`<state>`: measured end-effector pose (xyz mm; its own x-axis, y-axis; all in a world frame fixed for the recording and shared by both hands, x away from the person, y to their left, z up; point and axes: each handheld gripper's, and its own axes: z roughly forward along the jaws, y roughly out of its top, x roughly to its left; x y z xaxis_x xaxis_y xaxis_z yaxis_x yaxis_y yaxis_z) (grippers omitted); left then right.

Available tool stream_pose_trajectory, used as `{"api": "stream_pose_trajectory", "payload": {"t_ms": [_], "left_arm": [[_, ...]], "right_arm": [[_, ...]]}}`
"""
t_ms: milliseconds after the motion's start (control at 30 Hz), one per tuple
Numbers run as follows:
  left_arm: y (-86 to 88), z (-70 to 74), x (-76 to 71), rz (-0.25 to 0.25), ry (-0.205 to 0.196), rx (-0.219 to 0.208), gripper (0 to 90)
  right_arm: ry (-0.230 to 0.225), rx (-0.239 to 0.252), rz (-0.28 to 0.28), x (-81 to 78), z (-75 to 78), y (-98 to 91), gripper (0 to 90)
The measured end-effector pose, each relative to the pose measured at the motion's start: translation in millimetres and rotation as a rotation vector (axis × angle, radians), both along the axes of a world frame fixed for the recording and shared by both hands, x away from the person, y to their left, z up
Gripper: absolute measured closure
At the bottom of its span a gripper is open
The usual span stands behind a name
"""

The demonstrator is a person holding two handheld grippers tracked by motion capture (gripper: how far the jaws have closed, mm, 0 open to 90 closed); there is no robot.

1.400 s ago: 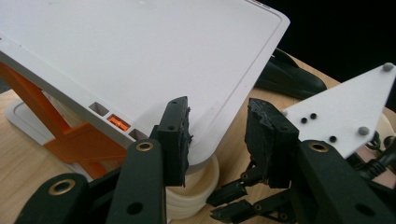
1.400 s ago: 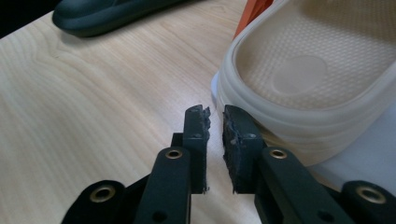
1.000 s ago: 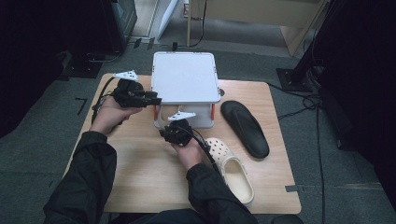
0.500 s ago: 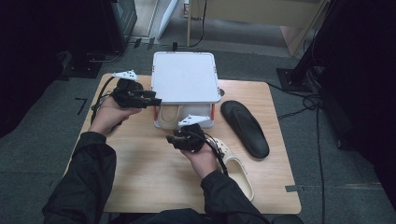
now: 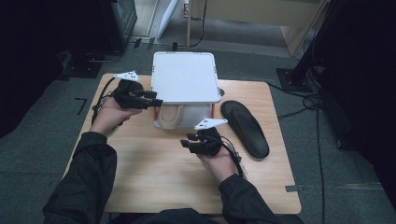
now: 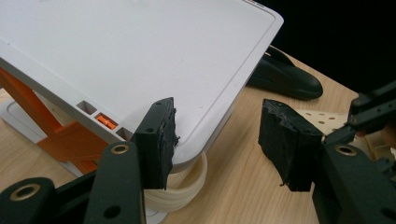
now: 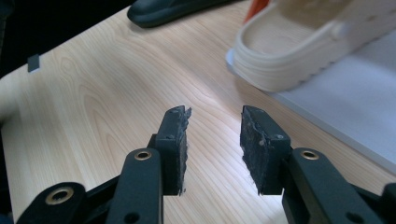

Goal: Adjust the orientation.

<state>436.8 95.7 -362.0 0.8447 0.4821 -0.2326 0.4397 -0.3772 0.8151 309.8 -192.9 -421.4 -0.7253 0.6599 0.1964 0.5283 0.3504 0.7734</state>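
Left gripper (image 5: 156, 101) spread at white rack (image 5: 186, 77); right gripper (image 5: 186, 142) spread, empty

It looked like a lab or test room: a small wooden table (image 5: 154, 172) stood on grey carpet tiles (image 5: 336, 186), with loose black cables (image 5: 308, 100) trailing across the floor (dark equipment (image 5: 119, 21) and curtains around it).

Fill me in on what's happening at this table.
A person works two handheld grippers at a wooden table. The left gripper is open at the front corner of a white two-level rack with orange posts. A cream perforated clog sits on the rack's lower level. The right gripper is open and empty over bare wood. A black insole lies beside the rack.
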Motion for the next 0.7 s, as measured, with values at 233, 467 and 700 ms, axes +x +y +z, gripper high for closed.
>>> {"api": "stream_pose_trajectory", "payload": {"t_ms": [233,467,700], "left_arm": [[0.4,-2.3,-0.9,0.009,-0.007,-0.017,46.7],[-0.1,-1.7,-0.7,0.014,-0.001,-0.015,47.3],[0.3,-1.4,1.8,0.014,0.003,-0.014,48.2]], "right_arm": [[-0.005,0.014,-0.038,-2.5,2.2,-35.4,61.7],[-0.001,0.021,-0.066,-9.0,3.6,-70.0,61.4],[-0.010,0.001,-0.080,-21.9,1.0,-96.8,60.6]]}}
